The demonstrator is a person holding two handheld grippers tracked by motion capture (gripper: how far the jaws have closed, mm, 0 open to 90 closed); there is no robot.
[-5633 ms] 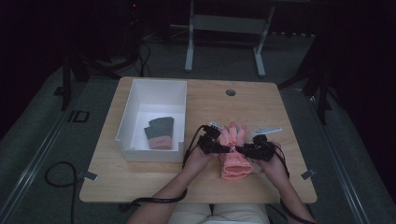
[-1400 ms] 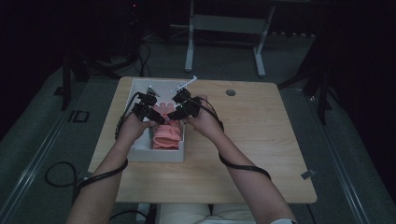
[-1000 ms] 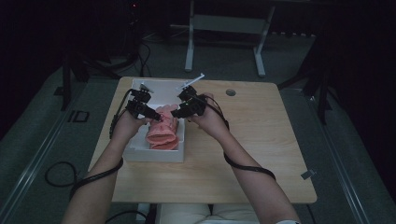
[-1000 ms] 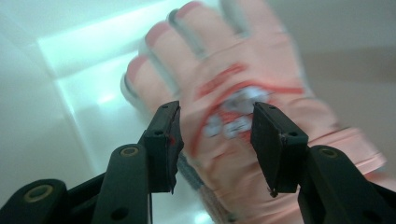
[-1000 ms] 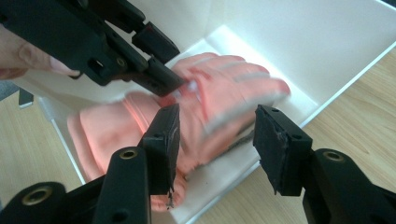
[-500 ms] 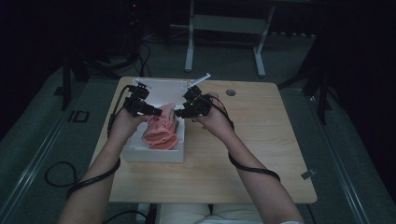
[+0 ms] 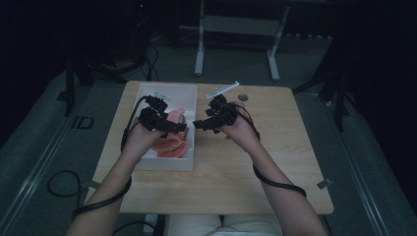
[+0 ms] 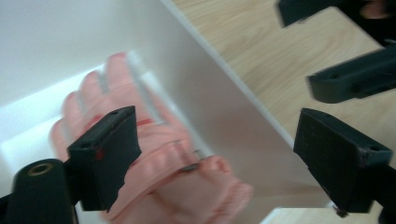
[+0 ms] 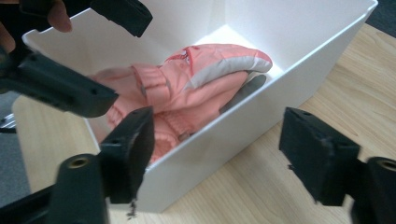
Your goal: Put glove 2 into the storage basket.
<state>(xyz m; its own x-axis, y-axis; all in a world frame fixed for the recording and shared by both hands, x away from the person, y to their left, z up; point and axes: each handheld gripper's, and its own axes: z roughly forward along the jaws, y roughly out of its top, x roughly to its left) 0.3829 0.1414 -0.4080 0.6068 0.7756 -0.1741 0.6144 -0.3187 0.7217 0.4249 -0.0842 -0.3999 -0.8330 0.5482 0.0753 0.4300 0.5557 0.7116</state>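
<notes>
High view puts the pink gloves inside the white bin at the left part of the wooden table, lying on the bin floor against its near right wall, with something dark grey just showing under them in the right gripper view. In that right gripper view the pair reads as a padded pink bundle with a grey patch on the upper glove, its long axis running along the bin's length; the cuffs bunch toward the near end of the bin and the rounded grey-patched end points toward the far wall. In the left gripper view one glove's fingertips show spread, pointing up and away across the white floor, though motion blur hides the finer detail. The left gripper hangs over the bin right above the gloves, and its jaws have just been opening; they stand wide with the glove below them, not pinched. The right gripper sits just past the bin's right wall over bare table, its jaws likewise just opened, wide apart and holding nothing. By my judgement the step in hand is the release: the gloves have been set down in the bin and both claws are letting go. The next move calls for drawing both grippers up and back clear of the bin walls without snagging the fabric or dragging the bundle out.
</notes>
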